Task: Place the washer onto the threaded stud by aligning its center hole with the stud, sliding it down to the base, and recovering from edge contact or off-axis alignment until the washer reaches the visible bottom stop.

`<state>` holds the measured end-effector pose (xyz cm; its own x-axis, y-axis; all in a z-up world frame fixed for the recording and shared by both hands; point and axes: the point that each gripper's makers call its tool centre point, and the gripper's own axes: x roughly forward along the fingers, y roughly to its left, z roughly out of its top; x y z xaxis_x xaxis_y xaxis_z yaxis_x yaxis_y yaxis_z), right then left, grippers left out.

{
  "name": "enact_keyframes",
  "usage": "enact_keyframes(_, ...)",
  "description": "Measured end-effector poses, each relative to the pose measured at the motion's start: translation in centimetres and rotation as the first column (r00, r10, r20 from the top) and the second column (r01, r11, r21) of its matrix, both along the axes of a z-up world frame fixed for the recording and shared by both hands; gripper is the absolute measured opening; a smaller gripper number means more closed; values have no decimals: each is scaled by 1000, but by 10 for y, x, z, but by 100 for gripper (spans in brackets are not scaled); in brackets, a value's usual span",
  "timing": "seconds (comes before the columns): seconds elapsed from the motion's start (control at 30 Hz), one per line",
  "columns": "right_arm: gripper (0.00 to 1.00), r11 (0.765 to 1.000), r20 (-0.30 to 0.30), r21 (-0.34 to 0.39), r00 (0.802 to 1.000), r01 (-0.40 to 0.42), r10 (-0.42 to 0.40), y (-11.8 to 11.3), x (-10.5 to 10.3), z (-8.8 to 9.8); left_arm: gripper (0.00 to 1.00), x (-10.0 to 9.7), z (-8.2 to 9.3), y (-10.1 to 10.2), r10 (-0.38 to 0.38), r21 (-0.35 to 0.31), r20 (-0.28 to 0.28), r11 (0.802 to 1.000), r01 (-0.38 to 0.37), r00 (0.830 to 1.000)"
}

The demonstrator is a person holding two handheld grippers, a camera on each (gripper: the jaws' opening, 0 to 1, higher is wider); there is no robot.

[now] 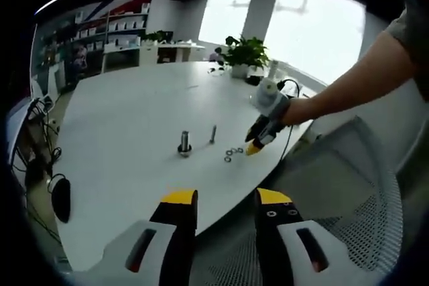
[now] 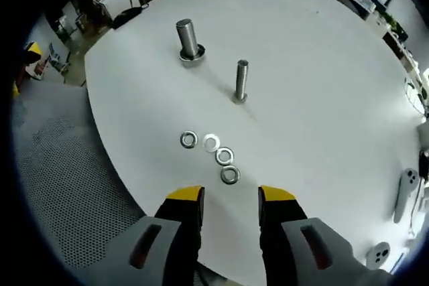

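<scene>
Several metal washers (image 2: 214,152) lie in a short row on the white table (image 2: 322,85), just ahead of my right gripper (image 2: 231,197), which is open with nothing between its jaws. Beyond them stand a thin threaded stud (image 2: 240,80) and a thicker stud (image 2: 188,40) with a wide base. In the left gripper view my left gripper (image 1: 226,200) is open and empty near the table edge. There the right gripper (image 1: 257,144), held by a person's hand, hovers beside the washers (image 1: 233,153), with the thin stud (image 1: 213,133) and thick stud (image 1: 184,143) to their left.
A mesh office chair (image 1: 348,192) stands by the table's edge. A potted plant (image 1: 242,53) sits at the far side of the table. Grey handheld devices (image 2: 404,195) lie at the table's right. A black mouse-like object (image 1: 60,197) lies at the left.
</scene>
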<state>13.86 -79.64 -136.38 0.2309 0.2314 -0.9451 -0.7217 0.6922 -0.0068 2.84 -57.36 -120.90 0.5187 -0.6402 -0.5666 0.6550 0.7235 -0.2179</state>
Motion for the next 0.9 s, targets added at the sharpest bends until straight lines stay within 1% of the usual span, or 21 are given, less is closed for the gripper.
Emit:
enact_keyframes(0.07,34,1000,-2,23,1000,0,0,3,1,-2,31,0,0,0,2,-5,0,1000,-2,1000)
enact_keyframes(0.13,35,999,-29,54,1000,6,-5,9,-3,-4,31,1,2,0,5,-11,5,1000,-4,1000)
enact_keyframes(0.2,34,998,-25,55,1000,-2,3,9,-1,-6,31,3,5,0,8,-21,21,1000,-7,1000)
enact_keyframes(0.27,34,999,-22,43,1000,-11,12,9,1,-9,31,3,3,1,13,-16,10,1000,-13,1000)
enact_keyframes(0.3,31,999,-16,28,1000,-22,23,7,3,-8,30,2,2,0,12,-16,5,1000,-12,1000)
enact_keyframes(0.37,30,999,-22,5,999,-45,45,7,5,-8,30,2,2,0,9,-14,4,1000,-9,1000)
enact_keyframes(0.43,29,995,-40,-24,995,-96,95,6,4,-9,30,3,3,0,11,-20,8,1000,-11,1000)
enact_keyframes(0.47,29,991,-47,-41,991,-130,128,5,4,-9,30,4,6,-1,11,-33,19,999,-10,1000)
enact_keyframes(0.53,30,982,-56,-51,983,-180,178,7,4,-9,30,4,8,-1,13,-38,25,999,-12,1000)
enact_keyframes(0.63,30,979,-60,-54,979,-198,195,9,6,-10,30,2,3,-2,5,-27,3,1000,-5,1000)
enact_keyframes(0.73,29,973,-68,-65,974,-222,218,10,7,-11,30,3,3,-1,7,-24,6,1000,-7,1000)
enact_keyframes(0.77,29,967,-68,-67,968,-246,241,11,6,-10,30,3,4,-1,11,-27,8,1000,-11,1000)
enact_keyframes(0.83,27,961,-69,-68,963,-266,262,12,5,-9,30,4,4,-1,11,-27,7,1000,-11,1000)
enact_keyframes(0.9,22,955,-71,-79,957,-285,280,13,6,-10,30,3,3,-1,8,-25,4,1000,-8,1000)
